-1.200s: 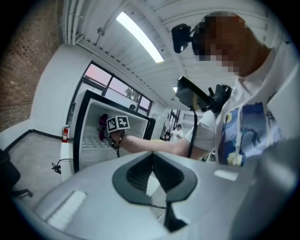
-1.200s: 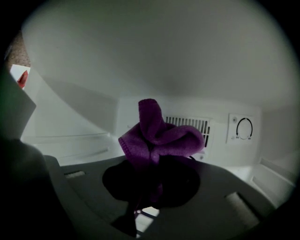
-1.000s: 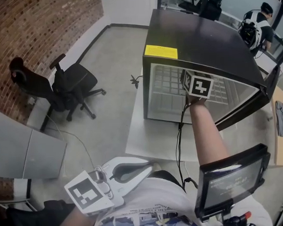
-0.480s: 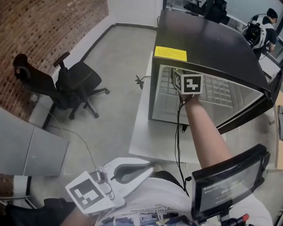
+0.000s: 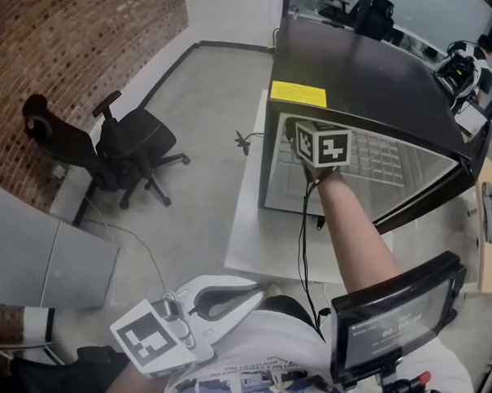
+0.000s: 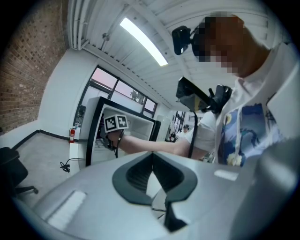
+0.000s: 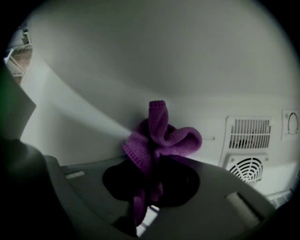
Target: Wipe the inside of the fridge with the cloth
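Right hand-held gripper [image 7: 152, 176] pinches bunched purple cloth [image 7: 161, 138] in fridge [image 7: 140, 70]; left hand-held gripper [image 6: 152, 161] pressed together.

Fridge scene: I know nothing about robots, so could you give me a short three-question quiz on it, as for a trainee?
1. What do the jaws of the right gripper hold? A. a purple cloth B. a sponge C. nothing
2. True or false: the left gripper is inside the fridge.
3. Fill in: the label on the fridge's top is ____.
Key: 1 A; 2 false: it is outside, shut and empty; 3 yellow.
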`<state>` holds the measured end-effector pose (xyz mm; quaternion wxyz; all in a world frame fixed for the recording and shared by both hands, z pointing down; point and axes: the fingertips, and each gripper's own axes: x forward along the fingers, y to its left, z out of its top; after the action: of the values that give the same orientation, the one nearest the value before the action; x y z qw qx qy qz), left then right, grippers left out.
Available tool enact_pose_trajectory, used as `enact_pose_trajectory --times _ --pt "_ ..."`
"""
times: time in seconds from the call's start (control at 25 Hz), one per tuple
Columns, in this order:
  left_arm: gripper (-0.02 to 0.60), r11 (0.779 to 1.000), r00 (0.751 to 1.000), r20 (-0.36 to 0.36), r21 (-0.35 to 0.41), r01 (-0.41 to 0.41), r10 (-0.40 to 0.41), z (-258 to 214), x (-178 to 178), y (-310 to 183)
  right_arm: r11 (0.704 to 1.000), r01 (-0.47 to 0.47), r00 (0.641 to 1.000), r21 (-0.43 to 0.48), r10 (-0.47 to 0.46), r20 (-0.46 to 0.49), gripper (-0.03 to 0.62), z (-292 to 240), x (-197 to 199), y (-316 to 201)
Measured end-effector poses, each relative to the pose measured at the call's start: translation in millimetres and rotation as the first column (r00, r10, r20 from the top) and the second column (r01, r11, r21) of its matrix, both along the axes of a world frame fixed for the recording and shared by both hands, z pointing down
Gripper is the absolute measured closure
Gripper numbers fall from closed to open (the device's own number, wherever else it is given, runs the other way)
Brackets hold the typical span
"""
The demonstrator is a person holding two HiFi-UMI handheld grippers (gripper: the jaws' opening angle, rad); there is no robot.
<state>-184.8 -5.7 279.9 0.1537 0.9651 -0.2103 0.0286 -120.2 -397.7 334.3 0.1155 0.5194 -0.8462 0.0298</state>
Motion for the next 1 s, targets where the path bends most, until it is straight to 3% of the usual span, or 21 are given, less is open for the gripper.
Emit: enact_pose_trajectory --times 0.16,0.28,0.48,0.68,0.92,1.0 --pt "0.575 0.999 0.999 0.023 -0.004 -0.049 0.049 5 7 5 1.0 0.015 1.0 0.022 -0.016 0.026 0.516 -10 2 26" --pt "0.575 0.991 0.989 0.057 -0.003 -0.134 0.134 6 22 10 0.999 0.003 1.0 0.04 -0.003 0.02 0.516 -16 17 46" --pt "0.575 0.954 0.952 0.091 0.054 -0.296 0.291 0 65 15 0.986 -0.156 0.988 0.062 0.156 0.004 0.516 -16 87 66" --pt "0.575 0.93 0.931 0.082 0.068 -0.362 0.356 -4 79 24 0.923 -0.371 0.928 0.101 0.374 -0.008 0.516 -21 166 65" --pt "0.575 0.937 0.938 0.069 0.057 -0.345 0.341 -1 83 17 0.817 -0.568 0.822 0.096 0.569 0.014 0.516 -19 251 63" --pt "0.575 0.938 0.939 0.067 0.056 -0.342 0.338 1 82 16 0.799 -0.592 0.804 0.103 0.594 0.016 0.516 -19 262 65"
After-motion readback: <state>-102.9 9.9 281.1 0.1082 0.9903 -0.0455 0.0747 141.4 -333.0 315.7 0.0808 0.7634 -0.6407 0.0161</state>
